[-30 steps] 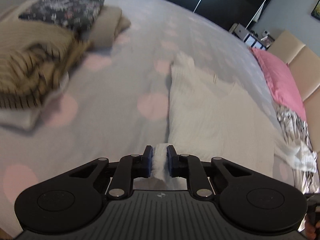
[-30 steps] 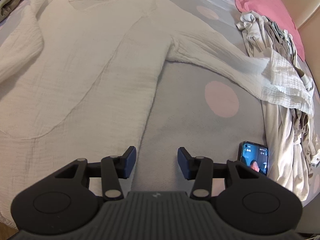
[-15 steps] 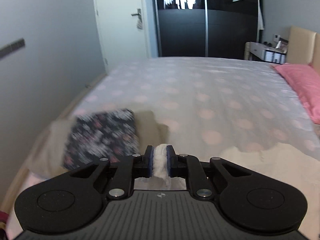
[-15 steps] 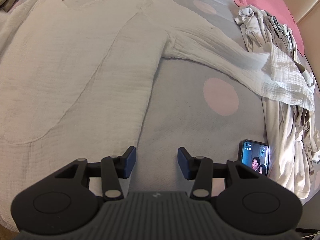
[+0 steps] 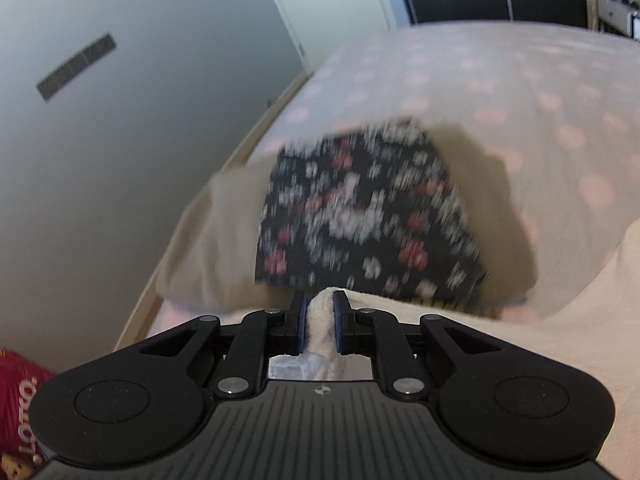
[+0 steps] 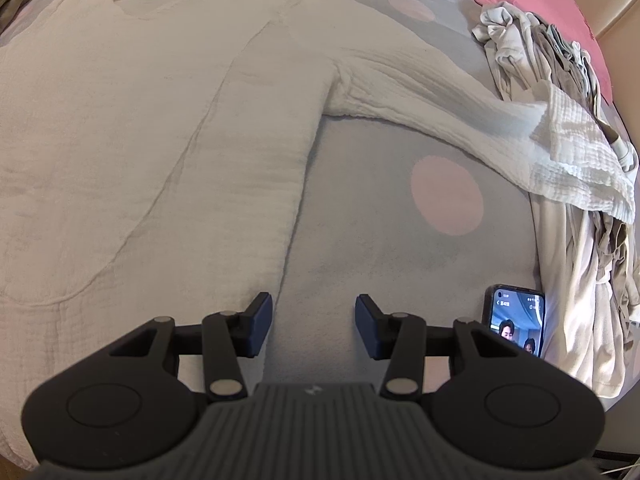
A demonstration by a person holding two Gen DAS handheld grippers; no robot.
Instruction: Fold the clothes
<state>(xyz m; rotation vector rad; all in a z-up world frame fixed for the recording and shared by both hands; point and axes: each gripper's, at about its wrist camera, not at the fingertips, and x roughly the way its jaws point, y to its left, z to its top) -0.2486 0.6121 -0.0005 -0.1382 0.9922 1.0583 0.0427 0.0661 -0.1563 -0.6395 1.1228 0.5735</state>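
In the left wrist view, one folded floral garment (image 5: 368, 216) lies blurred on one folded beige garment (image 5: 200, 248) at the bed's (image 5: 520, 80) left edge. The left gripper (image 5: 320, 322) has its two fingers clenched on a bunch of the cream top (image 5: 540, 320), which spreads to the right. In the right wrist view, that one cream top (image 6: 140, 140) lies flat on the bed, one sleeve (image 6: 460, 120) stretched right onto a pile of crumpled clothes (image 6: 580, 260). The right gripper (image 6: 314, 320) hovers released over bare sheet just beside the hem. One phone (image 6: 516, 320) lies near one pink pillow (image 6: 540, 8).
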